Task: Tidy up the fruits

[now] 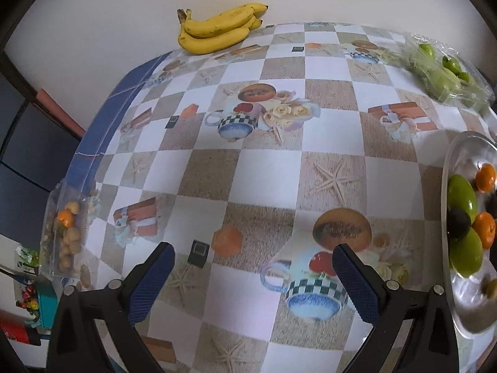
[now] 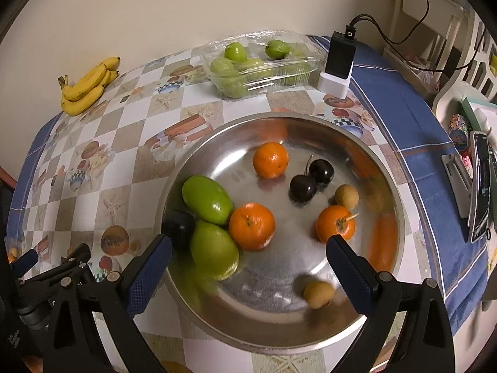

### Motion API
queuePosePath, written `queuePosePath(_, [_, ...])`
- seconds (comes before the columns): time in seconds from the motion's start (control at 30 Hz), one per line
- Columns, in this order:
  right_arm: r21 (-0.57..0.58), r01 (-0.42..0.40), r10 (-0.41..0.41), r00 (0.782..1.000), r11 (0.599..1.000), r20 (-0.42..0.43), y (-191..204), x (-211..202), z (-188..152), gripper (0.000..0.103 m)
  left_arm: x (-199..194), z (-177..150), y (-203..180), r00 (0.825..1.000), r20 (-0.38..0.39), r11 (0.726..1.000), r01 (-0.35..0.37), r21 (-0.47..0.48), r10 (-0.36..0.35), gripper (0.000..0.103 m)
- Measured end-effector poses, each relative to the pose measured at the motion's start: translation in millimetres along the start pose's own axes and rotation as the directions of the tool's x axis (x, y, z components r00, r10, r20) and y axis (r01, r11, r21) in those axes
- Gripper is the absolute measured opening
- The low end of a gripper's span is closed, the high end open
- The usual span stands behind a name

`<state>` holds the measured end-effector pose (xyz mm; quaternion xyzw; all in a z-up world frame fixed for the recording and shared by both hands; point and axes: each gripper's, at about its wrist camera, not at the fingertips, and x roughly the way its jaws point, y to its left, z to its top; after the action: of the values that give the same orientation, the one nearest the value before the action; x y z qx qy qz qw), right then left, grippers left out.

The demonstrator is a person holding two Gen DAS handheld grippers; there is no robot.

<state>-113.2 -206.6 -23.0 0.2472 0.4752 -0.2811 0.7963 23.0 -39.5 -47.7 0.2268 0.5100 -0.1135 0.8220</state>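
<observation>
Left wrist view looks down across the worktop point(image 1: 248, 171) toward the bananas point(image 1: 217, 29). Right wrist view hangs close above the bowl point(image 2: 310, 320). Both show bowl, bananas, green-fruit tray point(image 2: 261, 65).

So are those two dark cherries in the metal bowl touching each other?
Touching. In the right wrist view the front cherry overlaps and presses against the back cherry inside the bowl, with no gap between them.
</observation>
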Motion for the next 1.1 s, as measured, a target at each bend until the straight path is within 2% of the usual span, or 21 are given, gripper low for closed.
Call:
queuePosePath(0.2, [-0.008,0.003,-0.003,1.000,1.000,0.007,-0.5,-9.6,-6.6,0.100,-9.2,-6.5,3.2,1.000,-0.001,1.000,0.014,-0.011,-0.014,0.103])
queuePosePath(0.3, [-0.017,0.019,-0.018,1.000,1.000,0.014,0.4,-14.8,-9.8,0.100,-11.9,-9.8,4.2,0.997,-0.016,0.997,0.077,-0.019,-0.077,0.103])
queuePosePath(0.43, [-0.017,0.023,-0.023,1.000,1.000,0.017,-0.7,-20.6,-14.6,0.100,-19.0,-13.7,0.2,0.998,-0.004,0.998,0.068,0.007,-0.068,0.103])
queuePosePath(0.6, [-0.008,0.035,-0.035,0.999,0.999,0.013,-4.2,-26.0,-20.0,0.100,-31.8,-18.0,5.8,0.997,0.015,0.997,0.078,-0.005,-0.078,0.103])
queuePosePath(0.7, [0.004,0.023,-0.023,0.999,1.000,0.032,-7.1,-34.2,-22.7,0.100,-41.0,-21.3,10.1,0.994,0.027,0.994,0.108,-0.016,-0.107,0.103])
queuePosePath(1.1, [-0.015,0.029,-0.027,0.994,0.999,0.105,-2.7,-63.2,-28.9,0.100,-72.6,-27.9,28.0,0.989,0.099,0.991,0.121,-0.061,-0.114,0.103])
